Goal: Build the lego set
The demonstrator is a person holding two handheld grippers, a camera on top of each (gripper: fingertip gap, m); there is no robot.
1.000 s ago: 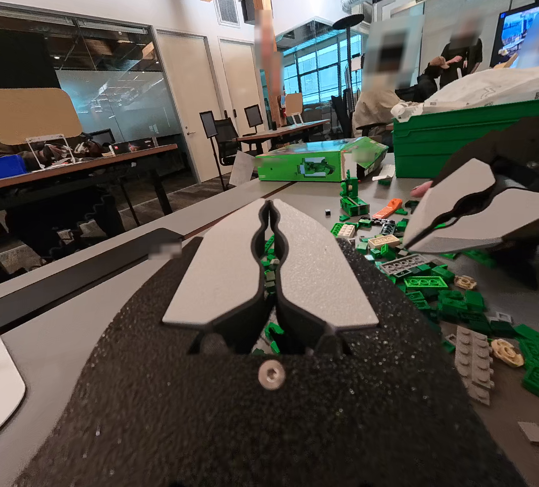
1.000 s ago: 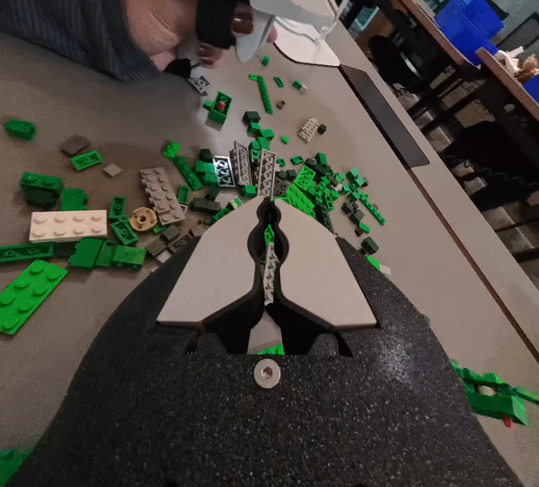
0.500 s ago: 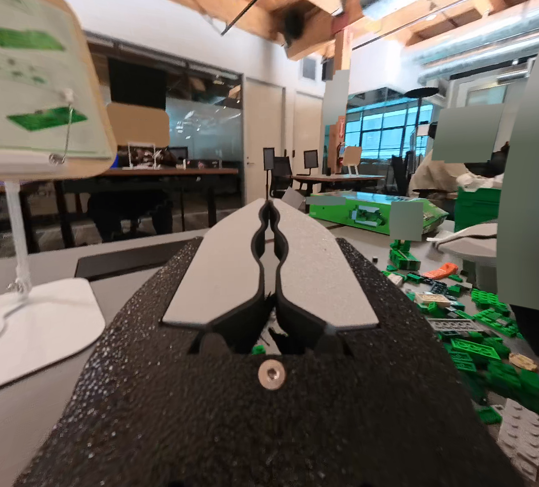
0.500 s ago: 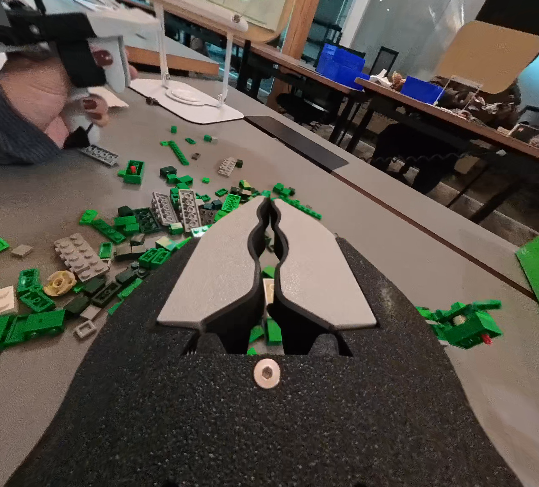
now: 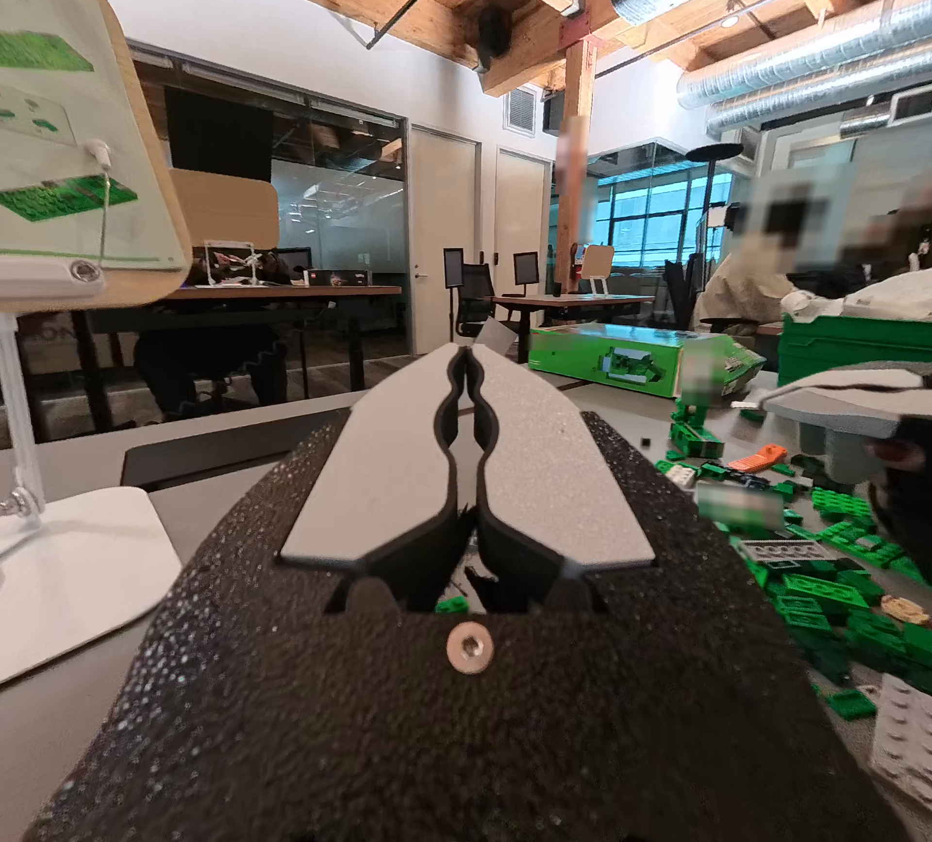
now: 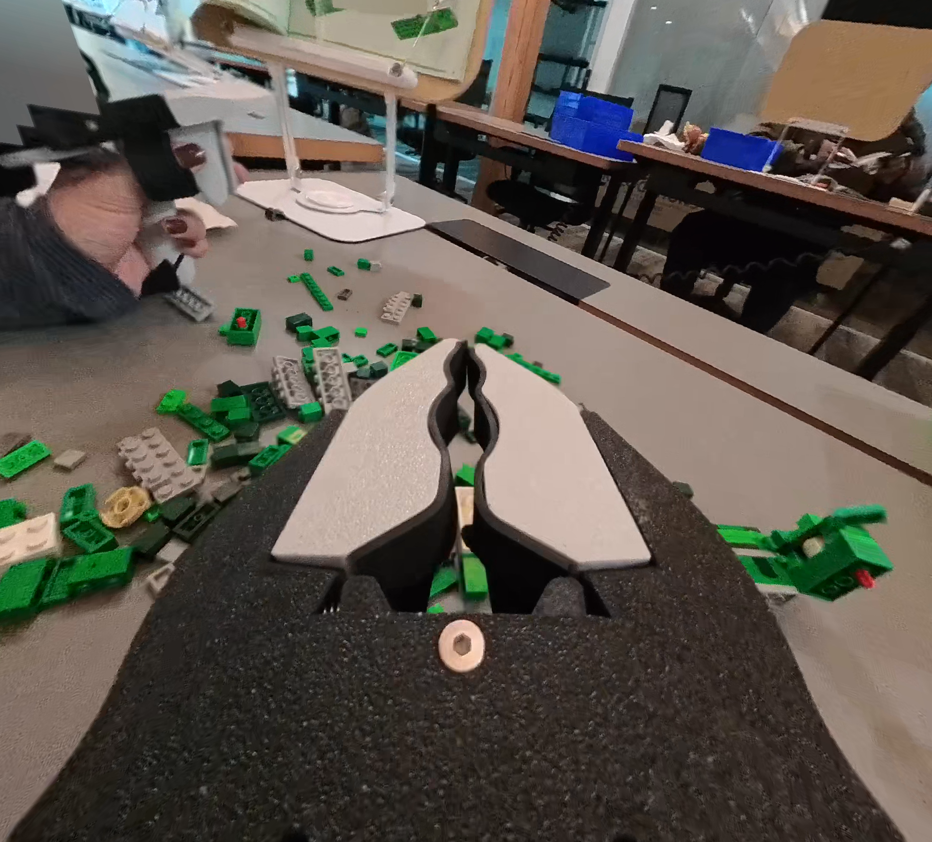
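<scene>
Loose green, grey and white Lego pieces [image 6: 302, 389] lie spread over the grey table [image 6: 655, 439]; they also show in the left wrist view [image 5: 832, 580]. A small green partly built model [image 6: 817, 560] lies to the right of my right gripper. My right gripper [image 6: 466, 353] is shut with nothing between its tips, held above the near side of the pile. My left gripper [image 5: 465, 353] is shut and empty, raised and pointing across the table. It also shows at the far left of the right wrist view [image 6: 207, 162], held in a hand.
An instruction booklet on a white stand [image 6: 328, 207] sits at the table's far side, also at the left in the left wrist view [image 5: 75, 565]. A green box [image 5: 630, 363], a green crate [image 5: 857, 343] and an orange separator tool [image 5: 756, 457] lie beyond the pile. A black table insert [image 6: 519, 258] is behind the pile.
Both grippers tilted up from the table to a nearly level look. The left view swung left, bringing the booklet stand into view. Both stayed shut.
</scene>
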